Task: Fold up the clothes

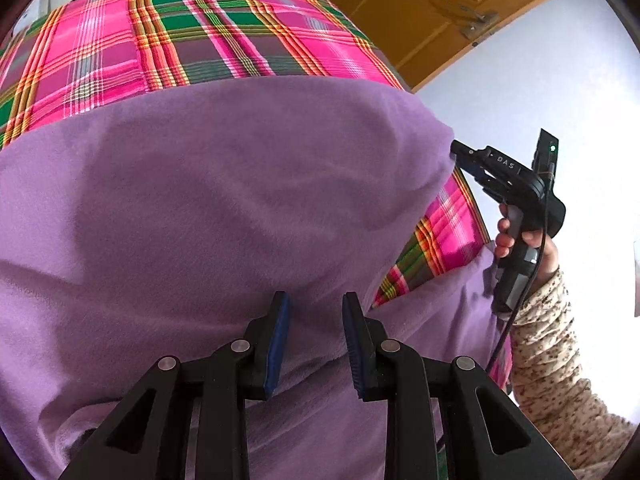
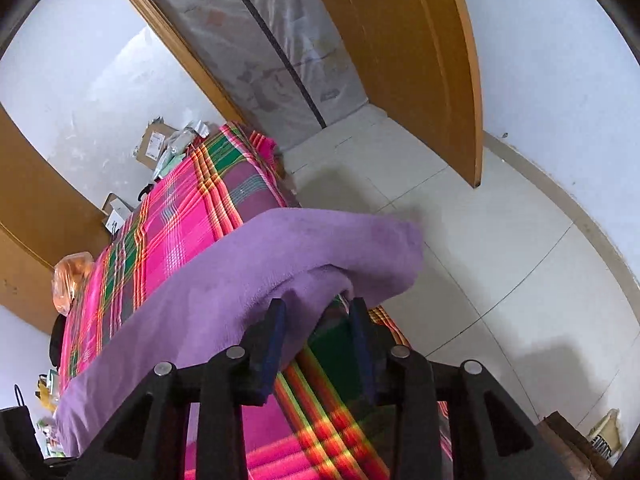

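Purple fleece garment [image 1: 224, 200] on plaid-covered table [image 1: 160, 40]: soft, light, floppy. Left gripper [image 1: 316, 344] and right gripper [image 2: 318, 340] both parted, nothing pinched. Grip folded right-edge corner.

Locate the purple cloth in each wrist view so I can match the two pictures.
Left wrist view: the purple cloth fills the centre and lower left, lying over the plaid sheet.
Right wrist view: the purple cloth runs as a band from lower left to centre, its folded corner overhanging the sheet's edge.
Shared landmark: the plaid sheet; the wooden door also shows in both.
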